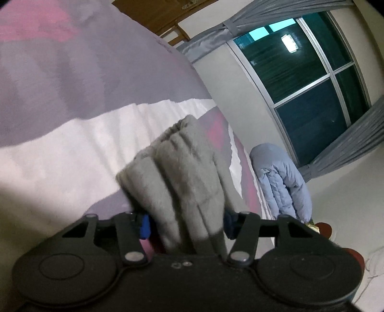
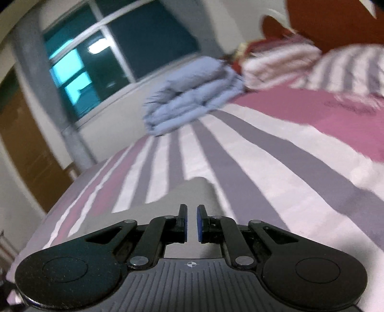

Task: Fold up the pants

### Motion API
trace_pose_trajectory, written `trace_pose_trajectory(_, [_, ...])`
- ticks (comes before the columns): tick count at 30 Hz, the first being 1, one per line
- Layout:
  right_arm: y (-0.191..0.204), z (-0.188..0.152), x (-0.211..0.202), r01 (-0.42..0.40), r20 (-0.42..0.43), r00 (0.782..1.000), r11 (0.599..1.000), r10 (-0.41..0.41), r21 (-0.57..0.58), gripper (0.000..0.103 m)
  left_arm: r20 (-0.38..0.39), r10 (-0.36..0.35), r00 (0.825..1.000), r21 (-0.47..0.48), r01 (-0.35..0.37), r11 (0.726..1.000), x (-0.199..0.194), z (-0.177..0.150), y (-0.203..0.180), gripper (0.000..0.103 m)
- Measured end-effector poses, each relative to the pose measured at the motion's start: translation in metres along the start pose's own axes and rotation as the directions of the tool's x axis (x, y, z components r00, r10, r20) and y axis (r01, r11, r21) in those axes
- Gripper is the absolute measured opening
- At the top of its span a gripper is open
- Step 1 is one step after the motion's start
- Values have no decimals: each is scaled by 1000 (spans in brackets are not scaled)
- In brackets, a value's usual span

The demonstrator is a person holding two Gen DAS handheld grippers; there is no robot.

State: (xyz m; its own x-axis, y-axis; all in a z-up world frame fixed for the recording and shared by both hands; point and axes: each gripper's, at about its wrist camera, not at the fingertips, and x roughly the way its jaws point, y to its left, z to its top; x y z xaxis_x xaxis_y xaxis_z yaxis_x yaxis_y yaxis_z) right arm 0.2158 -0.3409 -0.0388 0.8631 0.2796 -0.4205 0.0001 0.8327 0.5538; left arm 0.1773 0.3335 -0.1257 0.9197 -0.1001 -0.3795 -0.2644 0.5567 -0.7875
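The grey fleece pants (image 1: pixel 177 177) are bunched between the jaws of my left gripper (image 1: pixel 186 224), which is shut on a thick fold and holds it above the striped bedspread (image 1: pixel 72 148). The elastic waistband end sticks out ahead of the blue pads (image 1: pixel 144 226). In the right wrist view a flat grey piece of the pants (image 2: pixel 192 196) lies on the bed under my right gripper (image 2: pixel 192 224). Its jaws are nearly together with a narrow gap, and I see no cloth between them.
A folded pale blue duvet (image 1: pixel 283 182) lies at the bed's far end, also in the right wrist view (image 2: pixel 192 96). Striped pillows (image 2: pixel 312 69) sit by a wooden headboard (image 2: pixel 336 21). A dark window (image 1: pixel 300 72) with grey curtains and a wooden door (image 2: pixel 26 148) line the walls.
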Motion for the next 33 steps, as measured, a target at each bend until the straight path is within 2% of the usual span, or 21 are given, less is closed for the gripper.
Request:
trace_pose_trajectory(1, [-5,0,3,7,-15,1000,999,-6,38,8,3,13,1000,10,-13,1000,0,0,-1,37])
trace_pose_trajectory(4, [-24,3,-3,12,-18,1000,987,-10,157,8,16,26,1000,28,-26,999,-5,-4,-2,27])
trace_pose_trajectory(10, [-56,17,-27,48,22,998,965,-56,256,8,48,73,996,128,-79,989,-16,-9,-24,26])
trace_pose_trajectory(13, [-65,25,-35,105,21,993,970,-113,220,8,59,116,991,194,-126,973,-22,-13,-37,26])
trace_pose_trajectory(15, [-69,30,-36,92,-3,996,977,-93,190,8,79,118,990,225,-133,965,-28,-15,-51,25])
trace_pose_trajectory(18, [-72,33,-41,69,10,997,988,-71,140,8,114,67,991,281,-97,955,-32,-20,-87,25])
trace_pose_trajectory(20, [-74,35,-40,49,10,999,991,-51,122,8,110,31,993,329,-66,942,-30,-28,-117,25])
trace_pose_trajectory(22, [-79,37,-40,29,23,999,988,-33,148,8,89,3,996,423,-41,905,-23,-42,-154,25])
trace_pose_trajectory(26, [-102,36,-44,32,41,998,967,-43,253,8,6,-67,998,604,50,795,-5,-94,-224,25])
trace_pose_trajectory(28, [-116,36,-48,44,48,997,950,-62,309,8,-45,-104,994,652,108,751,10,-124,-252,25])
trace_pose_trajectory(30, [-127,37,-52,62,58,995,938,-86,341,8,-99,-131,986,673,163,721,24,-153,-273,25])
trace_pose_trajectory(33, [-139,38,-59,79,76,990,920,-116,385,8,-203,-128,971,726,237,646,50,-210,-306,25])
